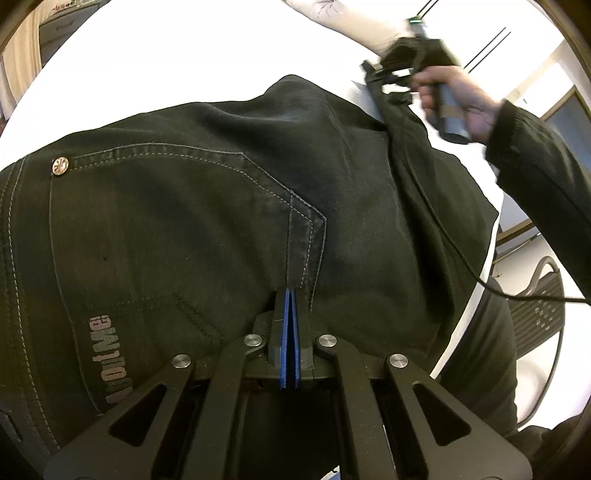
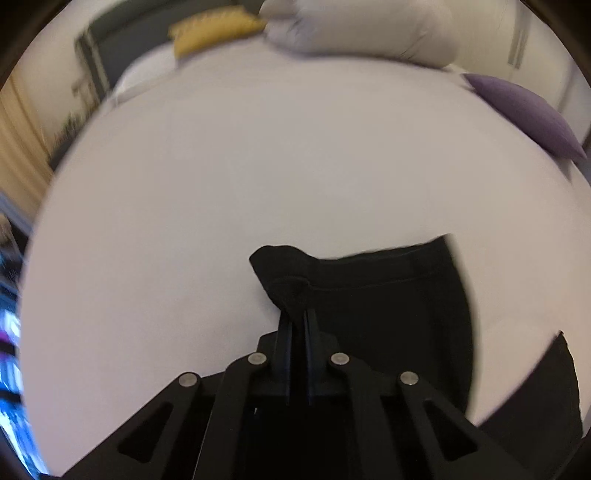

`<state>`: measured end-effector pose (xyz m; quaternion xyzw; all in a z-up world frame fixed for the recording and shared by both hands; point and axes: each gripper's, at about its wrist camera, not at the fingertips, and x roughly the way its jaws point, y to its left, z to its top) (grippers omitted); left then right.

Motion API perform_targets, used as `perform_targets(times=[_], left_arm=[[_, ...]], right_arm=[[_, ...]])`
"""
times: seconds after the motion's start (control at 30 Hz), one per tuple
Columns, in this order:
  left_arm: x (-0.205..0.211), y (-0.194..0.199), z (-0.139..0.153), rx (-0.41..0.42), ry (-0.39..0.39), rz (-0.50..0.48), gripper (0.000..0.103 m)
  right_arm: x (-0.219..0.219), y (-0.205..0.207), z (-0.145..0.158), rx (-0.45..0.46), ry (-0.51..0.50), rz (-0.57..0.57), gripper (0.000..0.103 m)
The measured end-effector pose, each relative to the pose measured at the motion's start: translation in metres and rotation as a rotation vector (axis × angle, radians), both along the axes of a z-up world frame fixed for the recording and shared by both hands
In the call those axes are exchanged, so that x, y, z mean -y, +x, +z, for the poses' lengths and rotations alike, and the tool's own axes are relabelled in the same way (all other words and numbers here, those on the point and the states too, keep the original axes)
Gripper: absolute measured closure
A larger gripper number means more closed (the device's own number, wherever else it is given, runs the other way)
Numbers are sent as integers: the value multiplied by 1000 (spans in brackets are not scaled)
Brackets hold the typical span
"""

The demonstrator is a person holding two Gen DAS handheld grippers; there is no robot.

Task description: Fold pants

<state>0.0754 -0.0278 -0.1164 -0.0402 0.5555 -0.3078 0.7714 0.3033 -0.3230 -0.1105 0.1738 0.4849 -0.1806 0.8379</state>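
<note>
We see the black pants (image 1: 207, 206) spread over a white bed (image 1: 184, 55), filling most of the left wrist view, with a back pocket, pale stitching, a metal rivet (image 1: 60, 165) and a grey printed word on the near left. Our left gripper (image 1: 289, 295) has its blue pads pressed together, tips down against the denim at a stitched seam; we cannot tell whether any cloth is actually pinched between them. To the far right, a hand (image 1: 458, 99) in a dark sleeve holds the right gripper (image 2: 295, 314) at the pants' far edge. In the right wrist view, which is blurred, its jaws stand nearly together, clamped on a bunched corner of the pants' hem (image 2: 284, 273), with the rest of that fabric lying flat to the right. Beyond it lie a white pillow (image 2: 362, 33), a yellow cushion (image 2: 214, 33) and a purple cushion (image 2: 528, 114) at the bed's far side.
</note>
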Motion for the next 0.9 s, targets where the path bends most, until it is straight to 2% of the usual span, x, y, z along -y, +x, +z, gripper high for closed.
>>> perform_targets(times=[0.13,0.17,0.23,0.33,0.47,0.5,0.57,0.6,0.67,0.7,0.77,0.83,0.87,0.9], left_arm=[[6,-2,0,12,18,-10,102],[7,-3,1,14,22,-11,102],[12,-3,2,18,29,-12,102],[17,-3,3,17,39,-10,102],[26,-4,4,14,52,-2,102],[27,-3,5,12,58,-3,102],[30,-3,6,10,69,-9,102],[32,-3,7,8,76,-10,102],[38,-4,8,8,93,-8,102],[41,-4,9,10,101,-8,102],[48,-3,12,14,117,-6,102],[53,-4,12,17,124,2,102],[56,-5,12,18,127,5,102],[58,-6,12,19,129,7,102]], right_arm=[[44,-74,49,204,104,-97,97],[61,-105,61,269,140,-139,97],[90,-154,73,335,177,-227,97],[135,-232,64,449,296,-384,97],[178,-300,11,442,441,-582,97],[179,-313,-4,444,480,-617,92],[185,-329,-26,457,552,-665,88],[185,-334,-37,468,597,-682,69],[182,-341,-51,510,694,-700,44],[183,-342,-53,548,717,-696,38],[175,-338,-47,561,699,-679,31],[165,-326,-44,555,697,-658,31],[166,-321,-44,544,696,-648,34],[164,-315,-43,527,685,-644,47]])
